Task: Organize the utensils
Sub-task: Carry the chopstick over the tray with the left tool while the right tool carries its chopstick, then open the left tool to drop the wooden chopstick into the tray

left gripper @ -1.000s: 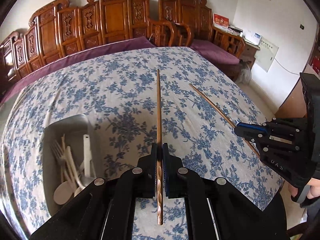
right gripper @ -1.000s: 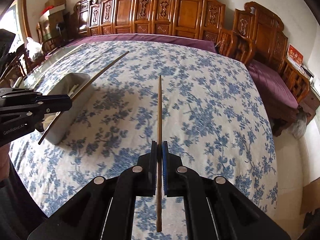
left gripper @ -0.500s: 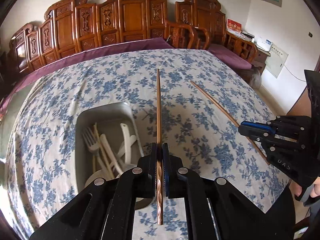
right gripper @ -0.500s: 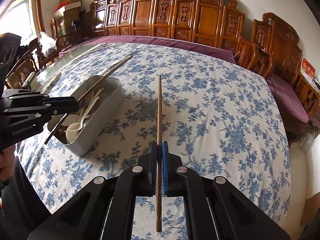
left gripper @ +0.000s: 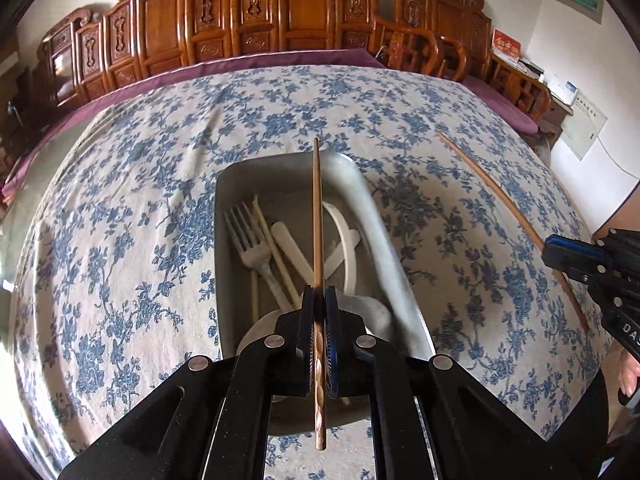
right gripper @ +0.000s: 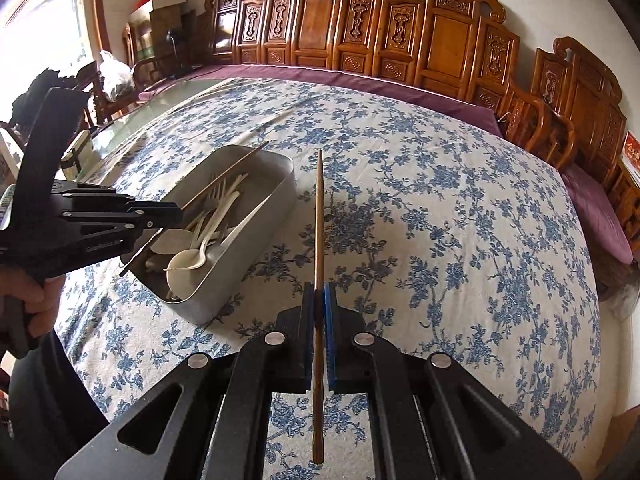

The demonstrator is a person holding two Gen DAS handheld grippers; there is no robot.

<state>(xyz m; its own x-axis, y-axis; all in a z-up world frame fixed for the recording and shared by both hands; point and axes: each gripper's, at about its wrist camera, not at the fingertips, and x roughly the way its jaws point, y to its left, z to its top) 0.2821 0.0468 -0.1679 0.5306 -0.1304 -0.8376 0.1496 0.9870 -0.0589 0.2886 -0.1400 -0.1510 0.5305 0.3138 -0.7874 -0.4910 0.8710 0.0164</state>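
The left hand-held gripper (left gripper: 319, 320) is clamped on a slim brown wooden chopstick (left gripper: 317, 216) that hangs lengthwise over the grey rectangular metal tray (left gripper: 376, 216), above the pale plastic forks and spoons (left gripper: 256, 248) lying inside; the right hand-held gripper (right gripper: 319, 320) is clamped on a second brown wooden chopstick (right gripper: 319, 216) over the blue-flowered cloth of the desk (right gripper: 440, 220), beside the tray and not above it. The likely slip: the left stick reaches about to the far wall, so released at a tilt it could catch the rim and roll out; the right one, let go now, would land on the cloth.
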